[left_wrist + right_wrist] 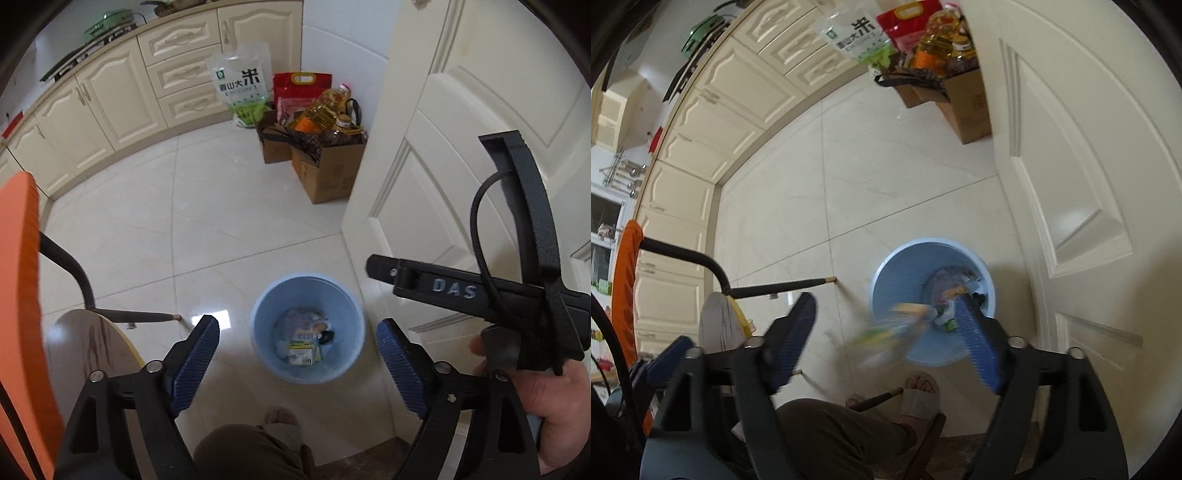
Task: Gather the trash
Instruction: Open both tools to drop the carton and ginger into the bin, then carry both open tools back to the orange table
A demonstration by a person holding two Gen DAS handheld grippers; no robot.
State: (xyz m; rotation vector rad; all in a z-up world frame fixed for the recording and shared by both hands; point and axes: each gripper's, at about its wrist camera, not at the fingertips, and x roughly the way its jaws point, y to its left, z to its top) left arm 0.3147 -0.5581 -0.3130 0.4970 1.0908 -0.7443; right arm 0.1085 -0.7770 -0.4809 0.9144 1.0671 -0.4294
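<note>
The blue bin [307, 328] stands upright on the pale tiled floor [207, 229], just beside the cream door [461, 166], and some trash already lies at its bottom: small cartons and crumpled wrappers [303, 349]. In the right wrist view a blurred piece of trash [886, 332], yellow and green with some white, is in the air over the near rim of the bin [886, 269], and it seems to be falling toward the opening; its shape and long axis cannot be told because of the blur. It lies between the two blue pads but touches neither of them. The right gripper [886, 341] has its jaws spread wide and holds nothing, and it points steeply down with the bin mouth a little forward and to the right of its centre. The left gripper [298, 362] is also spread wide and empty, and the bin sits almost exactly between its pads and below them, so this one is the better centred over the opening. The person's right hand [554, 398] on its handle shows at the right edge of the left view. A sandalled foot [919, 391] rests just before the bin, and a chair with an orange back [22, 295] stands to the left. Further off, cardboard boxes [325, 166] with bottles and rice bags stand against the cabinets [122, 88]. In judgement, the coming move depends on whether the falling piece clears the near rim.
</note>
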